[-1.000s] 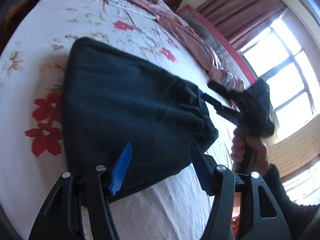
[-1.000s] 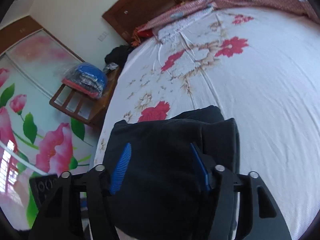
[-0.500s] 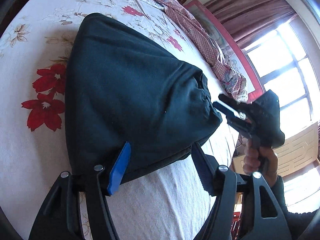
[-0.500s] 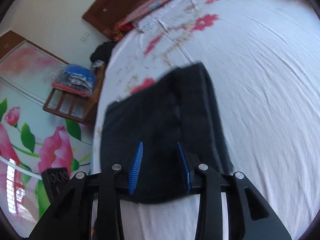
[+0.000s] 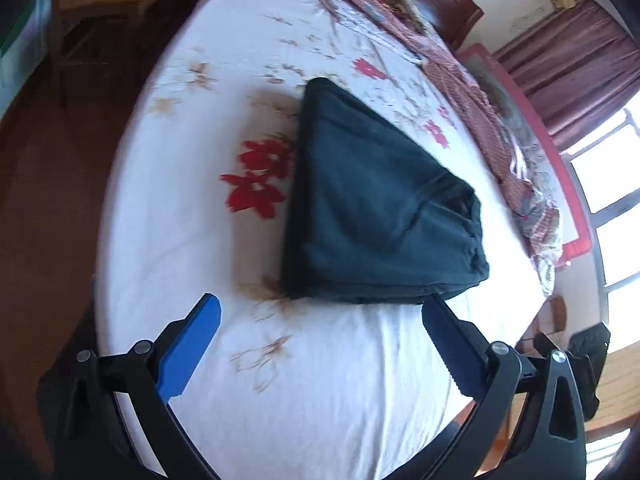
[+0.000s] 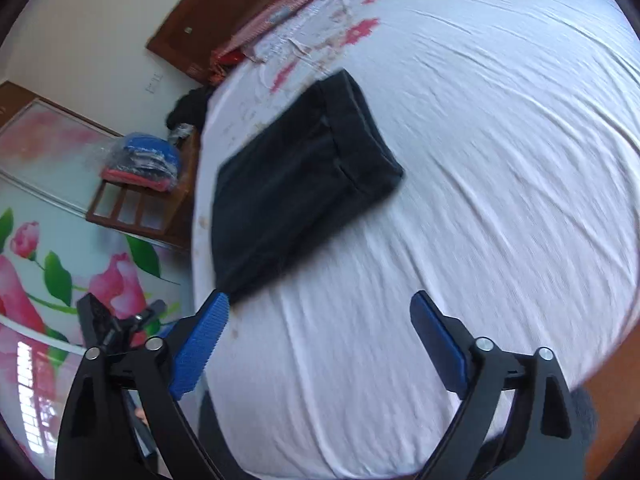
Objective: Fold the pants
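The pants (image 5: 376, 208) are folded into a compact dark bundle lying flat on the bed (image 5: 328, 384), just ahead of the left claw (image 5: 320, 320) and a bit toward its right finger. From the right claw (image 6: 320, 312) they sit ahead and off to its left finger side, one corner right by that blue pad (image 6: 200, 344). Both claws are spread wide, holding nothing, hovering over the white flowered sheet. Past the pants from the left claw there's a red checked blanket (image 5: 472, 92) along the far edge. Left of the right claw, a wooden rack (image 6: 136, 204) with a bagged bundle (image 6: 142, 160) on it.
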The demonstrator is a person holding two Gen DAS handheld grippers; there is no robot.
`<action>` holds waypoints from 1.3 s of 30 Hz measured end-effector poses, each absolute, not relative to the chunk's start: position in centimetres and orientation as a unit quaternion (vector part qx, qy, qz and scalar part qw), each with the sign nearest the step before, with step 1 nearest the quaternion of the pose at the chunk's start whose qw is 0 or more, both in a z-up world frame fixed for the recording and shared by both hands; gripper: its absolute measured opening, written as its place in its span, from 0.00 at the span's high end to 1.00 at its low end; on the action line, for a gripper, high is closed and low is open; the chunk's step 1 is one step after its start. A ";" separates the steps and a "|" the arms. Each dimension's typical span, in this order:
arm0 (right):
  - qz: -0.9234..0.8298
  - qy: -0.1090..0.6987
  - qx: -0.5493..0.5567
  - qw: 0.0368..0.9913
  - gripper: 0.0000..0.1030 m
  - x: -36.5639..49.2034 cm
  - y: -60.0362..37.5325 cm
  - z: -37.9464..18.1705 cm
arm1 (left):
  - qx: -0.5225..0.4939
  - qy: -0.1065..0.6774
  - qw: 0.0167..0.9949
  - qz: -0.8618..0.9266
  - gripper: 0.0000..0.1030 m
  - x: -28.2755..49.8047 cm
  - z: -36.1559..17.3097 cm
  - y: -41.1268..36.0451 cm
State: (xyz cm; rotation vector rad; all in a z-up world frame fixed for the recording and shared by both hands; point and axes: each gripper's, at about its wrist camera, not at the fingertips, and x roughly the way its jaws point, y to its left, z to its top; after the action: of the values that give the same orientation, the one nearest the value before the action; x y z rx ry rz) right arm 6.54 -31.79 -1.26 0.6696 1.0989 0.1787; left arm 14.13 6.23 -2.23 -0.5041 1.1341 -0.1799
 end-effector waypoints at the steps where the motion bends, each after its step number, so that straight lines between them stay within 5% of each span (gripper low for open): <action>1: 0.064 0.526 0.299 0.794 0.10 5.1 -31.7 -1.9 | -0.229 0.543 0.806 -0.063 0.02 13.2 -2.4 7.1; 8: 0.001 0.586 0.271 0.764 0.10 0.9 -30.3 -3.9 | -0.210 0.528 0.816 0.105 0.02 6.4 -3.7 12.7; 12: -0.045 0.571 0.193 0.796 0.10 2.4 -26.9 -1.9 | -0.068 0.436 0.885 0.147 0.02 3.7 -1.1 8.8; 15: -0.042 0.510 0.093 0.854 0.10 3.1 -23.3 0.1 | 0.039 0.359 0.922 0.138 0.02 2.0 0.8 4.6; 19: -0.055 0.419 -0.016 0.906 0.10 2.3 -20.0 1.8 | 0.059 0.305 0.947 0.079 0.02 0.9 2.4 1.6; 25: -0.044 0.327 -0.026 0.944 0.10 2.2 -19.2 4.4 | -0.001 0.311 0.949 0.054 0.02 2.7 3.9 1.7; 39: -0.031 0.386 0.023 0.922 0.10 3.9 -18.0 2.7 | -0.035 0.399 0.915 0.057 0.02 3.8 0.8 -0.3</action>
State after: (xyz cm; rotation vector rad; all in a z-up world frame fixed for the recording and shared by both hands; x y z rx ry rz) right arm 3.92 -18.02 2.71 0.0477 0.7925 -0.0632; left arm 3.76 -0.27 0.81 -0.0727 0.8206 0.1176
